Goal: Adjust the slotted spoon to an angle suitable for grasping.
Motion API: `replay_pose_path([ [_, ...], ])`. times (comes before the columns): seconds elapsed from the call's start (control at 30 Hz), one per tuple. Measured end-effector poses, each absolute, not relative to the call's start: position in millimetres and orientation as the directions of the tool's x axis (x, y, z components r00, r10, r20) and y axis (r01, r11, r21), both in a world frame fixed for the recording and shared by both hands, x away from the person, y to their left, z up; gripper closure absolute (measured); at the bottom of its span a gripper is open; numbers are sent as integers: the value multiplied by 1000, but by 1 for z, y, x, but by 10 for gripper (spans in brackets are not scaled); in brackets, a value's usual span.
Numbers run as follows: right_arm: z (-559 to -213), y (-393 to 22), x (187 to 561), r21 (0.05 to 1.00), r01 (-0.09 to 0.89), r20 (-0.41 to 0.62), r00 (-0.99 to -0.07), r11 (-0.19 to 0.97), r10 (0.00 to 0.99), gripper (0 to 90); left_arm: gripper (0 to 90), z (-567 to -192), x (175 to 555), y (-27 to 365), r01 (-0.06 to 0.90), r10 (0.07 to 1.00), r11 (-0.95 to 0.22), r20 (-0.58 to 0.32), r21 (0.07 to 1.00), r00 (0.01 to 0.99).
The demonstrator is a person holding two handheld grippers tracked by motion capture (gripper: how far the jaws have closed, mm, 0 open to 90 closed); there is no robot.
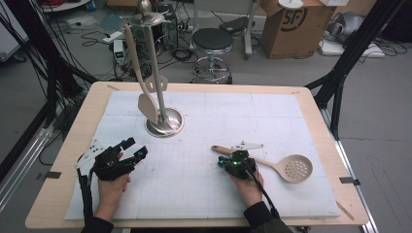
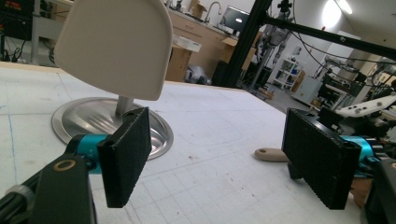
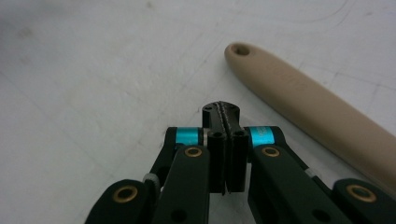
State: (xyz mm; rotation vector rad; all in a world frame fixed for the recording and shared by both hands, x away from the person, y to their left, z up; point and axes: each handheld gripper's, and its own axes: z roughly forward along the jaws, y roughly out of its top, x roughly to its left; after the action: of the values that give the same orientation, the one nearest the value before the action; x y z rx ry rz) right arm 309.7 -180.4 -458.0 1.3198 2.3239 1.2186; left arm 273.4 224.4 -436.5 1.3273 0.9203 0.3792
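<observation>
Here the right tongs (image 1: pixel 232 160) sit pressed shut and empty, the slotted spoon (image 1: pixel 282 167) flat on the desk (image 1: pixel 204 194) just beside them, handle within reach, while the left tongs (image 1: pixel 133 149) gape empty toward the rack's hanging spatula (image 2: pixel 116 46).

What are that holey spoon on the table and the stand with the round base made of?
The spoon looks like matte beige plastic, possibly silicone: even colour, no grain or shine. The stand looks like brushed steel: its dish-shaped base mirrors the pole and light. The turner hanging on it matches the spoon's beige.
</observation>
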Motion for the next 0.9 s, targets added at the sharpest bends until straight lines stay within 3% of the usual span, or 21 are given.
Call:
replay_pose_path([
  [0.13,-459,-182,320,725,652,264,-557,219,787,900,247,-437,274,224,255,711,247,-353,935,608],
  [0.3,-459,-177,336,728,652,246,-536,211,808,900,247,-436,273,224,254,711,246,-353,935,608],
  [0.9,-459,-179,390,692,710,326,-469,131,821,900,247,-438,274,225,260,708,258,-365,931,604],
])
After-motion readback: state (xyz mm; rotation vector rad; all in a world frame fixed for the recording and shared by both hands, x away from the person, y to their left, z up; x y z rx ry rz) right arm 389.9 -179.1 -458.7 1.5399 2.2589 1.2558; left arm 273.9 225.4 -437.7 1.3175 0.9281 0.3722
